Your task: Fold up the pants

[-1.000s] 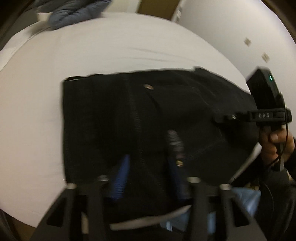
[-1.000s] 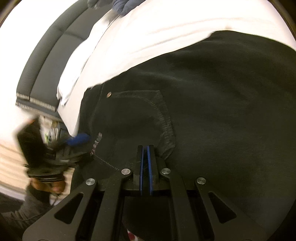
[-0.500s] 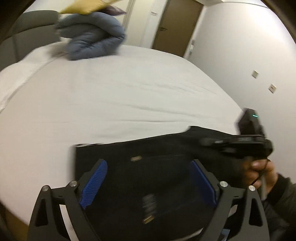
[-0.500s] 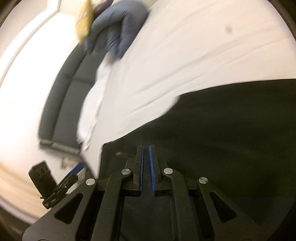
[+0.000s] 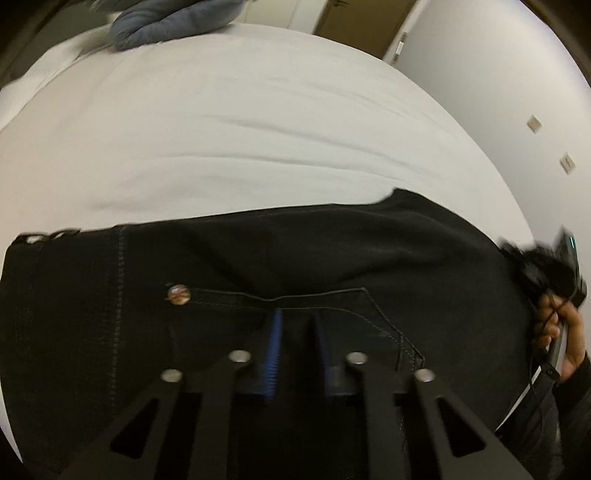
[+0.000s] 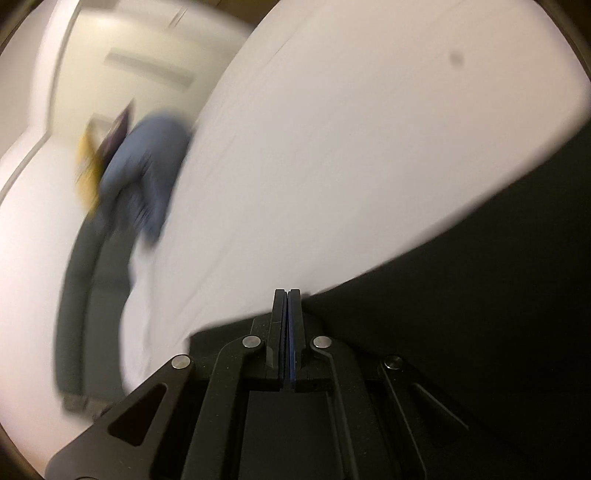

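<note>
The black pants (image 5: pixel 332 258) lie flat on the white bed (image 5: pixel 240 122). The left tongs (image 5: pixel 295 332), jaws just narrowed, pinch cloth near the pocket; the right tongs (image 6: pixel 287 306) are pressed together (apparently empty). Lift slowly, keeping the edges aligned.

Landmark = black pants (image 5: pixel 295 258), spread along the near edge of the white bed sheet (image 5: pixel 240 140): beyond their far hem the sheet is bare and flat, open passage all the way across. Only obstruction on that side is a bunched blue-grey quilt (image 5: pixel 166 22) at the far left corner, well apart from the pants. Just beside the pants' right end, the right gripper (image 5: pixel 546 269) and its hand (image 5: pixel 561 332) block that approach.
</note>
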Action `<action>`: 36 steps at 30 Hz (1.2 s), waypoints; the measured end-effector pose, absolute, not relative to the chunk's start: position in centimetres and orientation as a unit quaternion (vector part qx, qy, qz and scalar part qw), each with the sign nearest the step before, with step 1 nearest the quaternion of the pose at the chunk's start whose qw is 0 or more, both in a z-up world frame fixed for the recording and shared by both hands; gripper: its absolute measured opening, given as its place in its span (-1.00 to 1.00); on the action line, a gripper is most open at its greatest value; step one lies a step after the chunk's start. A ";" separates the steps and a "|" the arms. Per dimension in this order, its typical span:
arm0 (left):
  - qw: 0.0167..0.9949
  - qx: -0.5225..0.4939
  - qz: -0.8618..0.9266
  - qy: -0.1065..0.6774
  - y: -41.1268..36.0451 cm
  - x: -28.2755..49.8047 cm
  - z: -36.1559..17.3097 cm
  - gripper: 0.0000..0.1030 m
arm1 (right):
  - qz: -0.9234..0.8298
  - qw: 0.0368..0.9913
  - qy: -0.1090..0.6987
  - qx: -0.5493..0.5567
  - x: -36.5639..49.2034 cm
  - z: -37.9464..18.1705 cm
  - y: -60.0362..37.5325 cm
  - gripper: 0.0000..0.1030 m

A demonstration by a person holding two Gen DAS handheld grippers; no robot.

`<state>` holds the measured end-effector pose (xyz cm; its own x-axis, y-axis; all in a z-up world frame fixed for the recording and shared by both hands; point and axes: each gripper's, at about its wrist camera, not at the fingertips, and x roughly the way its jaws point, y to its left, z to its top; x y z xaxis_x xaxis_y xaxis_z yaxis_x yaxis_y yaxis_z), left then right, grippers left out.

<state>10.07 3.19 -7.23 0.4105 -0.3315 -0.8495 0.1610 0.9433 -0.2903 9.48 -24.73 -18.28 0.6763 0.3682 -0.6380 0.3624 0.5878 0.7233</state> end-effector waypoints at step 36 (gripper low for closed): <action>0.821 -0.008 -0.207 0.532 -18.1 8.1 -9.7 -0.79 | 0.045 0.828 0.327 0.453 0.5 -11.0 -39.2 -0.90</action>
